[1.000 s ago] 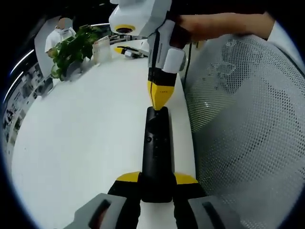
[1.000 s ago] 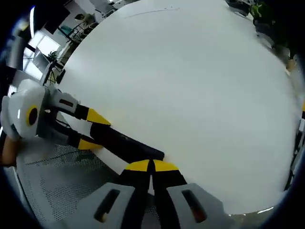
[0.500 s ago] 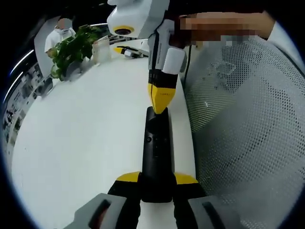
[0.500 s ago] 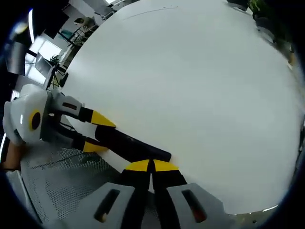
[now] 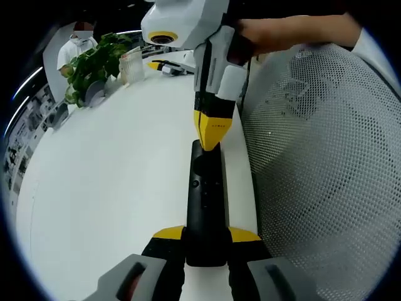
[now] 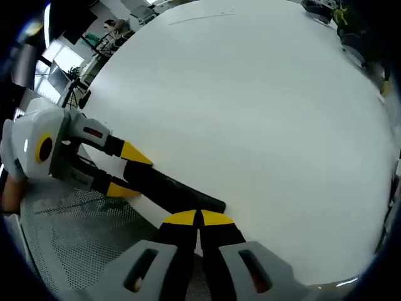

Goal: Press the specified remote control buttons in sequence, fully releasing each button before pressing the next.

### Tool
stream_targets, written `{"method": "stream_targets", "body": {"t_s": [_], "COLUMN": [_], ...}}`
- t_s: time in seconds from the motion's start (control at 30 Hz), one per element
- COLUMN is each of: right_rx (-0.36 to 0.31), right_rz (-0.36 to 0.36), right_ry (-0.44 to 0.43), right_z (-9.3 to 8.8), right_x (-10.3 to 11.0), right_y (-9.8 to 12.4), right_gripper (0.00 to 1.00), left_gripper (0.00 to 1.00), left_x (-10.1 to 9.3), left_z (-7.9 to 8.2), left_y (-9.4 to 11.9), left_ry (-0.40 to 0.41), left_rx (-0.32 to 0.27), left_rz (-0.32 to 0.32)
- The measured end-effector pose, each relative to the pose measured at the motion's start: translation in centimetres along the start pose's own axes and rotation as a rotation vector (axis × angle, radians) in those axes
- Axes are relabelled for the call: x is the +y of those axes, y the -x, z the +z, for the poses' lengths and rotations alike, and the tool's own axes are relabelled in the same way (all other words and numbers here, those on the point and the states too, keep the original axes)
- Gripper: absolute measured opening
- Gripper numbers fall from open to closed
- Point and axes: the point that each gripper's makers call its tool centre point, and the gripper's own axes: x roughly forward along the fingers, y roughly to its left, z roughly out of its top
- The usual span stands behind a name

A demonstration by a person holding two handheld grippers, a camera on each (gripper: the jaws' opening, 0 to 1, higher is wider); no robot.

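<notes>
Black remote (image 5: 205,207) lies along white table (image 5: 106,175) edge — left gripper (image 5: 205,241) jaws clamp its near end; right gripper (image 5: 213,135), jaws pressed together, tips on its far end.

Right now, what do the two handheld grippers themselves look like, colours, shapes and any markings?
Both match. The left gripper has grey moulded finger bases with slot-shaped cut-outs, black jaws and yellow tips. The right gripper has a white and grey body and a yellow ring on its rounded white housing; its yellow tips taper to a wedge. In the right gripper view, the left gripper shows a small red marking. A white sleeve shows behind.
</notes>
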Motion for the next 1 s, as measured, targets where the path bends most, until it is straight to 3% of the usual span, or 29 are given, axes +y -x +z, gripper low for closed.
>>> {"method": "stream_targets", "body": {"t_s": [0.17,0.5,0.73,1.0], "right_rx": [0.005,0.001,-0.01,-0.001], "right_rz": [-0.014,0.036,0.036,0.065], "right_ry": [0.037,-0.06,-0.019,-0.033], "right_z": [0.1,0.2,0.5,0.3], "right_x": [0.0,-0.1,0.5,0.9], "right_y": [-0.2,0.0,0.1,-0.1], "right_gripper": [0.0,0.0,0.0,0.0], "left_gripper": [0.25,0.25,0.25,0.25], "left_x": [0.0,0.0,0.0,0.0], "left_z": [0.0,0.0,0.0,0.1], "left_y": [0.0,0.0,0.0,0.0], "left_ry": [0.001,0.009,0.005,0.003], "left_rx": [0.0,-0.009,-0.009,-0.008], "left_rz": [0.0,0.005,0.005,0.005]}}
